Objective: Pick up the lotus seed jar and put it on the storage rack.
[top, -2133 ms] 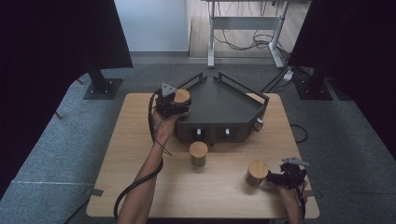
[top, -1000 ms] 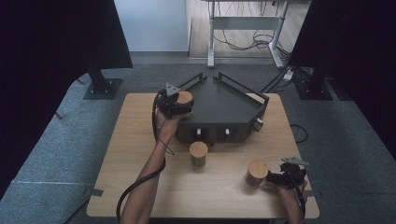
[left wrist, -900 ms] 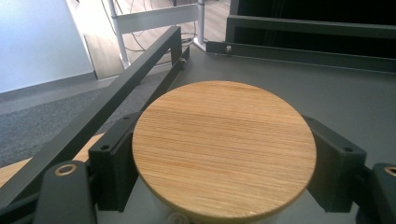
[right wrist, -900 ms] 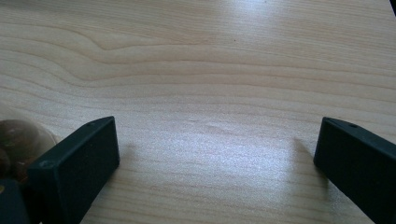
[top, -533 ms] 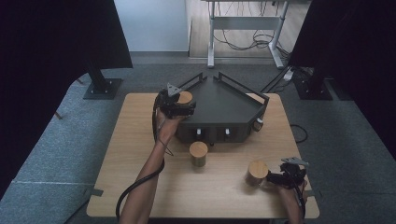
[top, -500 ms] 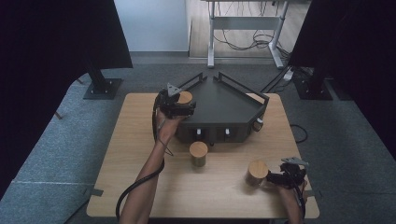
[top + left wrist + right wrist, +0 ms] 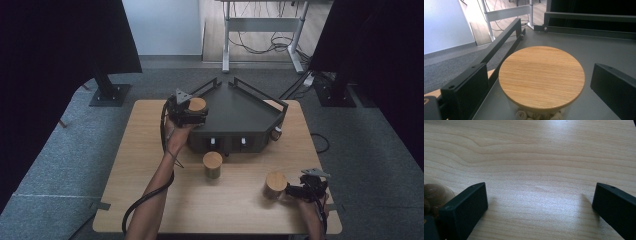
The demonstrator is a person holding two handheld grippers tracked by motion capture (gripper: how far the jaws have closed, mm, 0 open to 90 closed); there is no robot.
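A clear jar with a round wooden lid [image 7: 541, 77] stands on the left corner of a black angular tray [image 7: 240, 107]. My left gripper [image 7: 539, 68] sits around this jar [image 7: 197, 104]; its jaws have just been opening and now stand wide, with the jar between them and a small gap on each side. My right gripper [image 7: 540, 186] hovers open over bare tabletop near the front right corner, with nothing between its jaws. A second wooden-lidded jar [image 7: 276, 184] stands just left of that gripper [image 7: 300, 191], and its glass edge [image 7: 434, 195] shows beside the left jaw.
A third lidded jar [image 7: 212, 164] stands on the wooden table [image 7: 150, 150] just in front of the tray. The tray has low black rails [image 7: 506, 37] along its back edges. Dark screens and stands surround the table.
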